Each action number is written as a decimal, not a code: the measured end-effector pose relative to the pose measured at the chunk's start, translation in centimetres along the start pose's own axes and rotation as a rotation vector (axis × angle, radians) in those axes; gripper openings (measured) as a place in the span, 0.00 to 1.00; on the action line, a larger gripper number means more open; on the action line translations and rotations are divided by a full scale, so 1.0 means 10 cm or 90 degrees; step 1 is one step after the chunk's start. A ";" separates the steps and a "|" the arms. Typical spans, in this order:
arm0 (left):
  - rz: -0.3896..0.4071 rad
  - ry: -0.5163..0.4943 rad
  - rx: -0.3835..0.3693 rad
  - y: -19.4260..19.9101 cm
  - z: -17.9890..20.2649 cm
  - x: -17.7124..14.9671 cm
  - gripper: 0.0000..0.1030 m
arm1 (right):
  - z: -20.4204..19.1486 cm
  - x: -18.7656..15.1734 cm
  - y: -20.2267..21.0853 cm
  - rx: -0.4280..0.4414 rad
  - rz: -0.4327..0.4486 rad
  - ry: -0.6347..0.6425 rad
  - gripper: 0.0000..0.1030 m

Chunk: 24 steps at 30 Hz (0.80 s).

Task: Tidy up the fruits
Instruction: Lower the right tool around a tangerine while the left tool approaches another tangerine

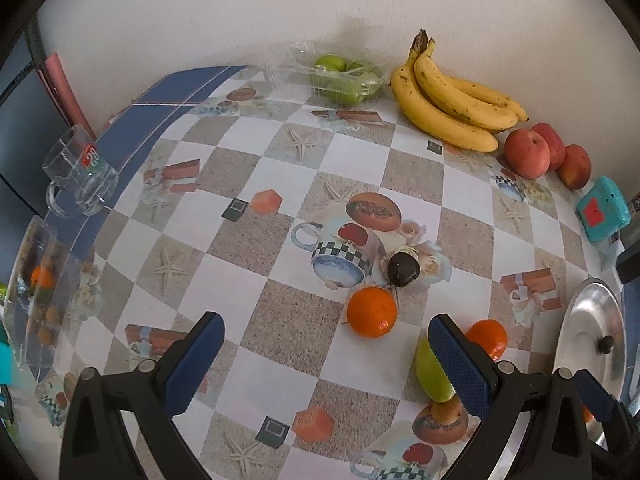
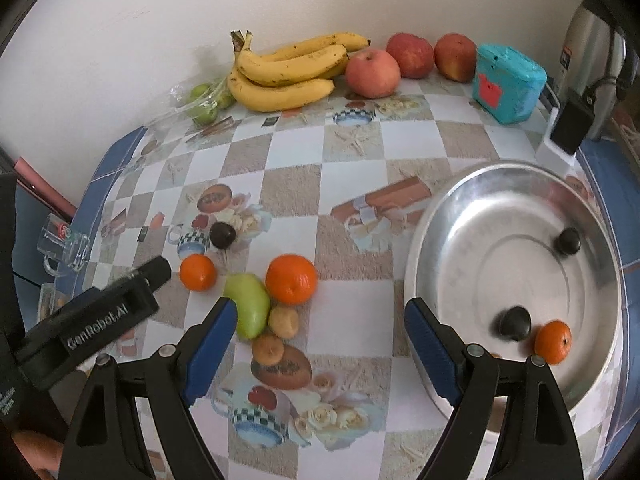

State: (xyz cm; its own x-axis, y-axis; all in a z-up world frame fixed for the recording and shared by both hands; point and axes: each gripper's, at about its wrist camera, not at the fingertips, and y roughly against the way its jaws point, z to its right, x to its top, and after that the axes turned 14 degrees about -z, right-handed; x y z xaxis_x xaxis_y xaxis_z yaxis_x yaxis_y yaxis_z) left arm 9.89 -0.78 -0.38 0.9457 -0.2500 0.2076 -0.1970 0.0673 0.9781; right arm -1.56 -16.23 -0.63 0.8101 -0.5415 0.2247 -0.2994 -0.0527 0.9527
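Note:
My left gripper [image 1: 324, 360] is open and empty above the table, with an orange [image 1: 372, 312] just ahead of it. A dark fruit [image 1: 404, 269] lies behind that orange. A green mango [image 1: 430, 372] and a second orange [image 1: 489, 336] sit by its right finger. My right gripper [image 2: 320, 340] is open and empty. A silver bowl [image 2: 480, 216] to its right holds an orange [image 2: 553, 342] and two dark fruits [image 2: 516, 323]. The green mango [image 2: 248, 304], two oranges [image 2: 291, 279], and two small brown fruits [image 2: 283, 322] lie ahead of it. The left gripper's body [image 2: 92, 316] shows at the left.
Bananas [image 2: 284, 70], three red apples [image 2: 372, 73] and a bag of green fruit [image 2: 204, 100] line the wall. A teal box [image 2: 506, 80] and a metal kettle [image 2: 592, 52] stand at the back right. A glass mug [image 1: 78, 172] lies at the table's left edge.

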 end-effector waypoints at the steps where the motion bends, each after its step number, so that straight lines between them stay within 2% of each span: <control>1: -0.001 0.001 -0.003 -0.03 0.00 0.02 1.00 | -0.01 0.01 -0.01 0.000 0.001 0.001 0.84; 4: -0.017 0.005 -0.023 -0.14 0.00 0.08 1.00 | -0.02 0.06 -0.06 0.003 0.004 0.000 0.81; 6: -0.023 0.007 -0.027 -0.22 0.00 0.11 0.99 | -0.03 0.10 -0.11 0.006 0.003 -0.002 0.70; 7: -0.023 0.009 -0.030 -0.24 -0.01 0.12 0.98 | -0.03 0.11 -0.13 0.006 0.003 -0.002 0.70; 9: -0.026 0.012 -0.042 -0.31 -0.02 0.15 0.90 | -0.04 0.15 -0.20 0.013 0.000 -0.004 0.70; 13: -0.040 0.019 -0.067 -0.43 -0.05 0.18 0.84 | -0.06 0.20 -0.32 0.027 -0.011 -0.003 0.64; 16: -0.047 0.017 -0.081 -0.48 -0.04 0.19 0.77 | -0.06 0.23 -0.44 0.033 -0.025 -0.011 0.63; 22: -0.050 0.016 -0.108 -0.49 -0.02 0.20 0.57 | -0.06 0.25 -0.57 0.044 -0.039 -0.020 0.53; 24: -0.055 0.012 -0.124 -0.49 -0.01 0.20 0.46 | -0.06 0.25 -0.57 0.052 -0.036 -0.020 0.48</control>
State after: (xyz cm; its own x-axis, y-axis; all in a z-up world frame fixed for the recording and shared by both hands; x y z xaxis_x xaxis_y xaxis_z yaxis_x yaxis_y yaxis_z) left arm 12.75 -1.56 -4.77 0.9621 -0.2444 0.1205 -0.0626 0.2320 0.9707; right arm 2.47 -16.83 -5.33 0.8113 -0.5615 0.1628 -0.2942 -0.1515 0.9437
